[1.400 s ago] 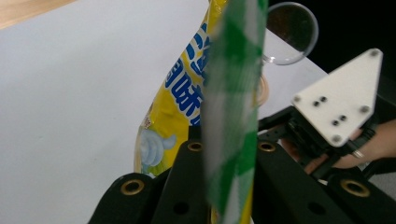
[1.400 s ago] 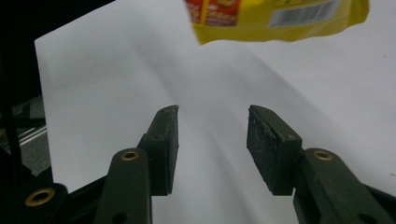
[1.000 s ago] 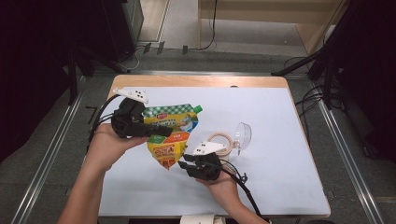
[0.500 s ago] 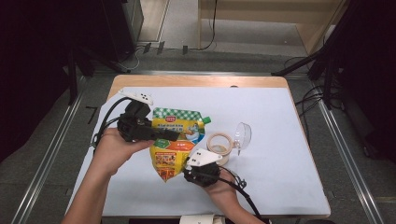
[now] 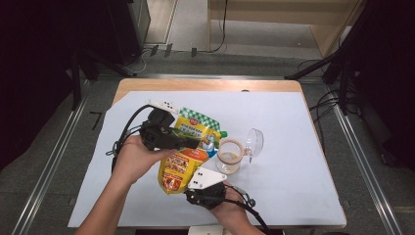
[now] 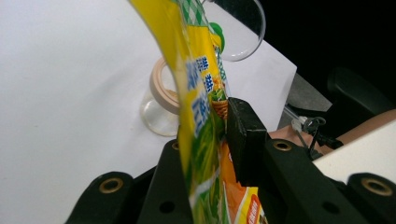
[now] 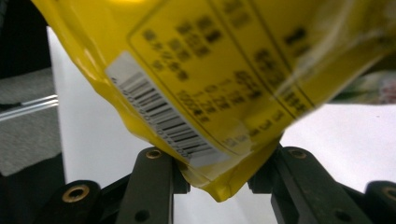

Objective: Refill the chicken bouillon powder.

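High view showed a yellow pouch (image 5: 188, 152) lifted above the white table (image 5: 293, 147), its spout end just beside a small glass jar (image 5: 230, 155) with its clear lid (image 5: 254, 142) open. The left gripper (image 5: 188, 143) clamped the pouch's middle; the right gripper (image 5: 195, 188) pinched its bottom corner, farthest from the jar.

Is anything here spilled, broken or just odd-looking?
Nothing looks spilled or broken. The yellow pouch hangs off the table, pinched by both tools, its green cap tilted toward the open jar. The jar's clear lid stands open.
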`<state>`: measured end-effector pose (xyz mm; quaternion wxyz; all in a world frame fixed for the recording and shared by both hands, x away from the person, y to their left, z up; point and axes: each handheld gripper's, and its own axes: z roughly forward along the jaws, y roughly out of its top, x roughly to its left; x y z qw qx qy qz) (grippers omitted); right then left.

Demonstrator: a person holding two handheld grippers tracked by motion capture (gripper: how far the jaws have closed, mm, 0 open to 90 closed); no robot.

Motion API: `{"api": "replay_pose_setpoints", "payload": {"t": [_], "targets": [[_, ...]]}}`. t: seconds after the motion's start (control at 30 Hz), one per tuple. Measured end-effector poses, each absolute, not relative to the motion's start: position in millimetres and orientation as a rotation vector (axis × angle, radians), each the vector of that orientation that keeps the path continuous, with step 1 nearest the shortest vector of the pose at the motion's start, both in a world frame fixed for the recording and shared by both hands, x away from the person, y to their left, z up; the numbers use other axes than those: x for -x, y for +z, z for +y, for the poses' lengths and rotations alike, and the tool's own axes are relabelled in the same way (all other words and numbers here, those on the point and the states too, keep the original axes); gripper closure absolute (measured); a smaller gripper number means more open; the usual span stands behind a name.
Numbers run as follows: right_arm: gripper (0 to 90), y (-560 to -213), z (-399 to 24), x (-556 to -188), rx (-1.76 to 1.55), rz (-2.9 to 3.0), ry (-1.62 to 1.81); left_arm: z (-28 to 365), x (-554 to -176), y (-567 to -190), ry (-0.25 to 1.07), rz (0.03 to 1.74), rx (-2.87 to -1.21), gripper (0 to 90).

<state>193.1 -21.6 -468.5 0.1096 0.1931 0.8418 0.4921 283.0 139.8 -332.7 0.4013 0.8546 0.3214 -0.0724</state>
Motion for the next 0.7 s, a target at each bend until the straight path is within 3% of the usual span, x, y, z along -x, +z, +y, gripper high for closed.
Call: {"api": "replay_pose_setpoints", "payload": {"t": [0.7], "targets": [[65.3, -452, -21, -186, -0.646, 2.568, 1.580, 110, -293, -351, -0.203, 0.874, -2.196, 64.7]]}}
